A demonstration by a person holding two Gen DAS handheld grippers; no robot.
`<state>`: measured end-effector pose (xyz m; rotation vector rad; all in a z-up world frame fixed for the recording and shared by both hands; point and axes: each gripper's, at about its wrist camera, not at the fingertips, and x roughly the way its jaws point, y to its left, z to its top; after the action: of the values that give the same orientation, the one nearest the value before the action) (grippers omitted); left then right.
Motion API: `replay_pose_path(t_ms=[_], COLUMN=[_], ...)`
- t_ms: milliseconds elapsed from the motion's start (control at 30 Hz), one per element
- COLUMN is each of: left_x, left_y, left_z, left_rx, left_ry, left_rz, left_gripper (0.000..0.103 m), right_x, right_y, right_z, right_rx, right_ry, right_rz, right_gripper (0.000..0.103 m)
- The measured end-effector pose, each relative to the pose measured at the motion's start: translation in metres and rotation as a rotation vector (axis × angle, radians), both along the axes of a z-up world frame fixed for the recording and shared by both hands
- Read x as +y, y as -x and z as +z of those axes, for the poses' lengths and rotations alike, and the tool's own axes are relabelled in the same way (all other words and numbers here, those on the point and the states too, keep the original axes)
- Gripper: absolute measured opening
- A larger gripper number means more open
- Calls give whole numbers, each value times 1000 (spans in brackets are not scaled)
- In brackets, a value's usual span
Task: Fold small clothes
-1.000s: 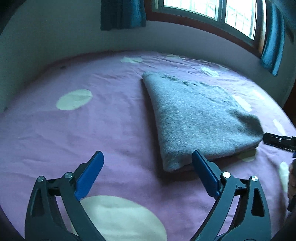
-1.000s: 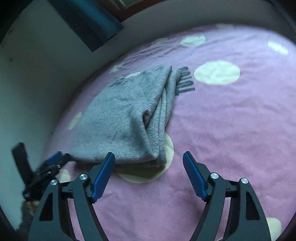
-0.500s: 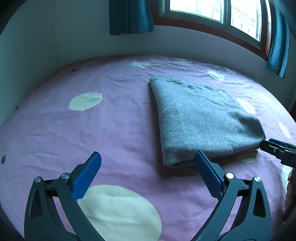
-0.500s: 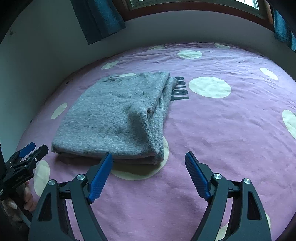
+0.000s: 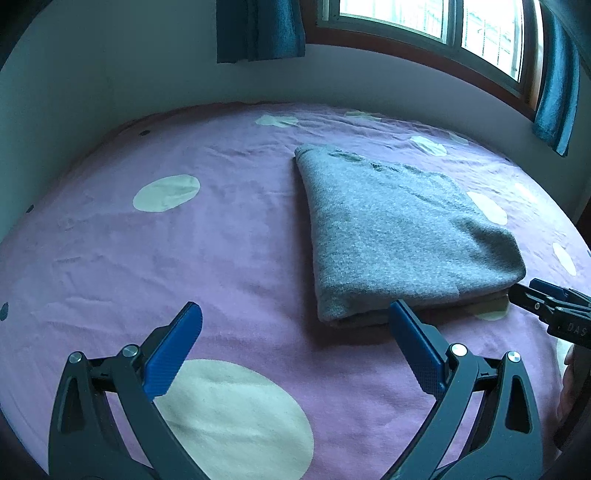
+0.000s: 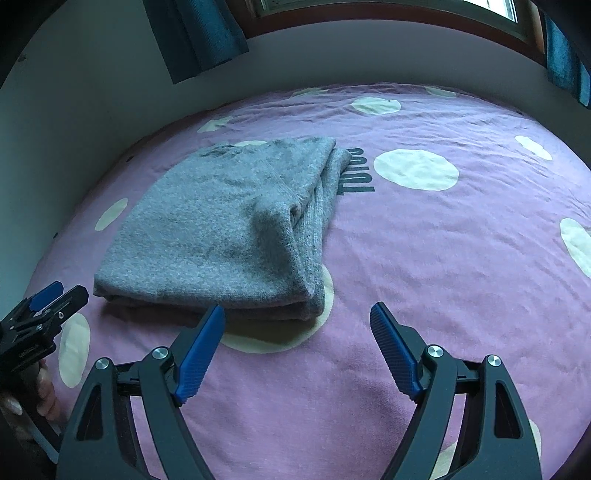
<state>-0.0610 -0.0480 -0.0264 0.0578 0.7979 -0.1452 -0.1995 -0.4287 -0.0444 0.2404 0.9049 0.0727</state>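
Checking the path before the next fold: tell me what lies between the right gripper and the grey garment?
Nothing but bedsheet. In the right wrist view, the open right gripper faces the folded grey garment across bare purple sheet and one pale dot.

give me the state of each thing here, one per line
grey garment: folded, lying flat on the bedsheet
left gripper: open, empty
right gripper: open, empty
bedsheet: spread out, lightly wrinkled
curtains: drawn aside, window uncovered
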Motion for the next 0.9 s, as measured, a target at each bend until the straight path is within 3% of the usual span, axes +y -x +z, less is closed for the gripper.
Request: replay_pose_path(t_ms=[533,667,767,900], left_x=[2,8,17,53], left_y=[-3,1,-6,-29], left_z=[-1,3,9,13], left_rx=[13,-34,-23,-8], left_ry=[-2,31,60,51], left_rz=[26,34,43,128], left_gripper=[100,100,100,100], right_x=[4,5,4,-10], right_y=[1,1,1,2], right_z=[-3,-3,-1,5], right_rx=[10,9,8,-5], right_ry=[4,0,-6,-1], right_rz=[5,6,15,3], right_gripper=[81,81,81,81])
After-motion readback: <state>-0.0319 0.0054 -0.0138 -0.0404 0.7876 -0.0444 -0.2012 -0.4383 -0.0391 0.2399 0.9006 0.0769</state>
